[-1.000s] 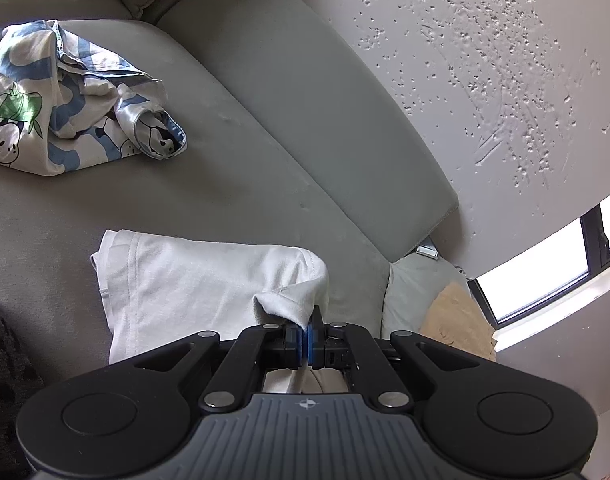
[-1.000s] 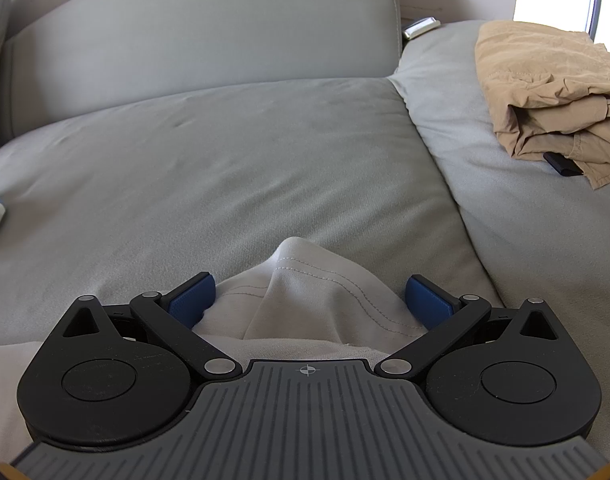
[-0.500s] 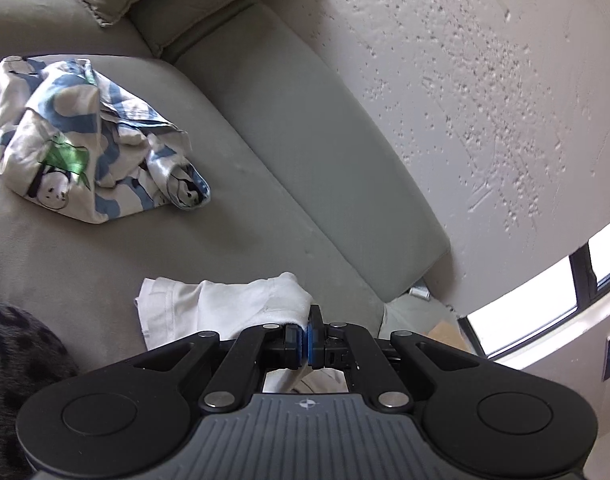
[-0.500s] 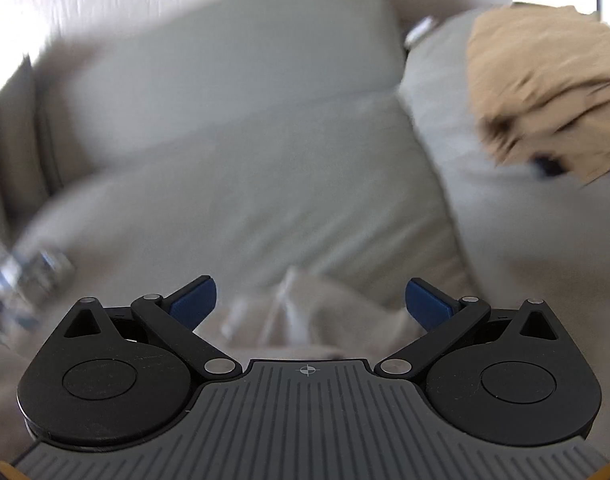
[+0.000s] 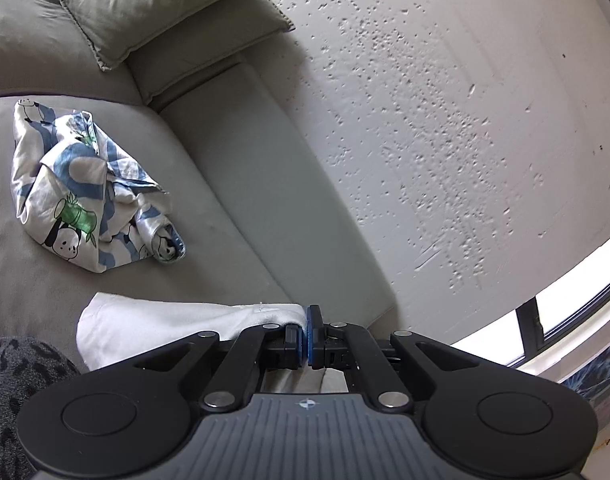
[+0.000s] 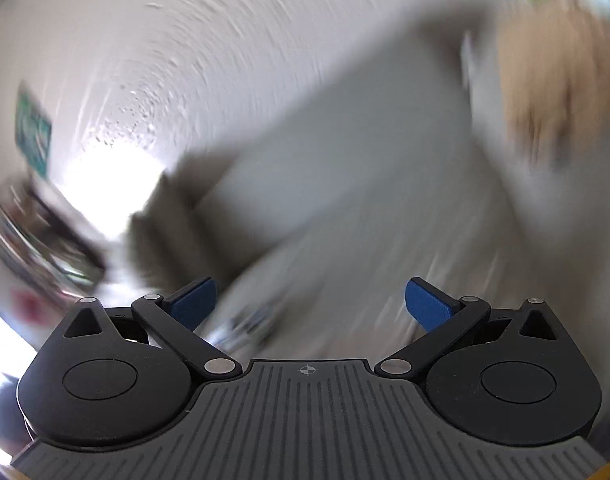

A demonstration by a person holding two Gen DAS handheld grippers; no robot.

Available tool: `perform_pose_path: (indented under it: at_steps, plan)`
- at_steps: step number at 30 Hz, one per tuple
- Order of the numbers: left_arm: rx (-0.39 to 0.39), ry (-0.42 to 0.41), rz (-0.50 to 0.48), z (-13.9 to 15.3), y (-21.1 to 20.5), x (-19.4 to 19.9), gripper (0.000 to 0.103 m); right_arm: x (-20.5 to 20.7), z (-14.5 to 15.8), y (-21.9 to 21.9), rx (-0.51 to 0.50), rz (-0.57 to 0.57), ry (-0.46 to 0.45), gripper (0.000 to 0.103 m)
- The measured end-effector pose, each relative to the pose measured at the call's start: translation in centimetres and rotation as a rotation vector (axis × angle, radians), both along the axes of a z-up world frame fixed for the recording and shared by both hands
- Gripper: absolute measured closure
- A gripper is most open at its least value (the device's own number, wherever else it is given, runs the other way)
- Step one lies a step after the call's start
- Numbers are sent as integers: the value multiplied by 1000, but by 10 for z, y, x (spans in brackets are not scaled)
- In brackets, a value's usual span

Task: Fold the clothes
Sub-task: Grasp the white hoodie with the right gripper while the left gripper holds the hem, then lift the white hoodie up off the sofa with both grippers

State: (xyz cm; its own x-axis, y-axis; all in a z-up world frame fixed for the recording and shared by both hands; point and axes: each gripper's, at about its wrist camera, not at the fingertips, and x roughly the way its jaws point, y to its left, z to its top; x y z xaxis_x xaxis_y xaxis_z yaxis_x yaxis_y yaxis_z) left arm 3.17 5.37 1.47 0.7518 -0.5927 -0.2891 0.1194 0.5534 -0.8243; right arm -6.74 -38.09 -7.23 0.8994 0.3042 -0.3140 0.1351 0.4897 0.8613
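Note:
In the left wrist view my left gripper (image 5: pixel 306 338) is shut on an edge of a white garment (image 5: pixel 161 326), which hangs to the left of the fingers above the grey sofa seat (image 5: pixel 225 236). A crumpled blue-and-white panda-print garment (image 5: pixel 85 200) lies on the seat farther back left. In the right wrist view my right gripper (image 6: pixel 309 304) is open and empty, with its blue pads (image 6: pixel 427 306) wide apart. That view is heavily blurred by motion; a tan garment (image 6: pixel 553 88) shows as a smear at the upper right.
A grey cushion (image 5: pixel 137 12) leans at the sofa's back corner. The sofa backrest (image 5: pixel 289 200) runs along a rough white wall (image 5: pixel 445 120). A window (image 5: pixel 565 300) is at the right. A dark patterned fabric (image 5: pixel 13 384) is at the lower left.
My left gripper has risen and tilted up with the white garment, so less of it shows. My right gripper has left the white cloth and swings fast up and left, still open.

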Motion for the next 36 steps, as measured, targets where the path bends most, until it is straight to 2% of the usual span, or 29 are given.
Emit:
perform_pose_path:
  at_steps: [2,4,7,9,11,13,14,15,20,22,25,27,29,32,36]
  plan:
    - [-5,-4,6,2,3,-3,103,-3,-23,1,160,14,26,0]
    - [-12,7,8,1,5,-4,103,-5,-39,3,213,8,70,0]
    - [-23,23,6,-3,7,-5,103,-3,-56,7,231,-7,152,2]
    - [-21,23,6,-3,7,-6,103,2,-65,11,255,4,178,17]
    - [-22,21,6,-3,8,-6,103,8,-72,16,277,11,194,25]
    - [-21,21,8,-3,9,-7,103,14,-75,21,282,23,194,39]
    - [-22,23,10,-4,10,-7,103,18,-76,23,283,23,200,50]
    - [-24,25,11,-5,10,-6,103,22,-78,24,284,22,208,51]
    - [-31,33,13,-8,12,-6,103,30,-86,22,275,-32,250,54]
    - [-32,33,12,-9,12,-5,103,30,-87,21,277,-49,233,60]
    - [-31,34,9,-9,11,-4,103,37,-87,23,252,-56,222,76]
    - [-30,36,11,-9,12,-4,103,46,-86,23,225,-63,243,90]
    - [-29,40,20,-11,13,-4,103,52,-85,26,200,-66,275,98]
    - [-21,47,48,-14,18,-2,103,48,-64,29,127,-75,246,100]
    - [-3,37,59,-11,13,7,103,37,-9,22,11,-106,118,101]
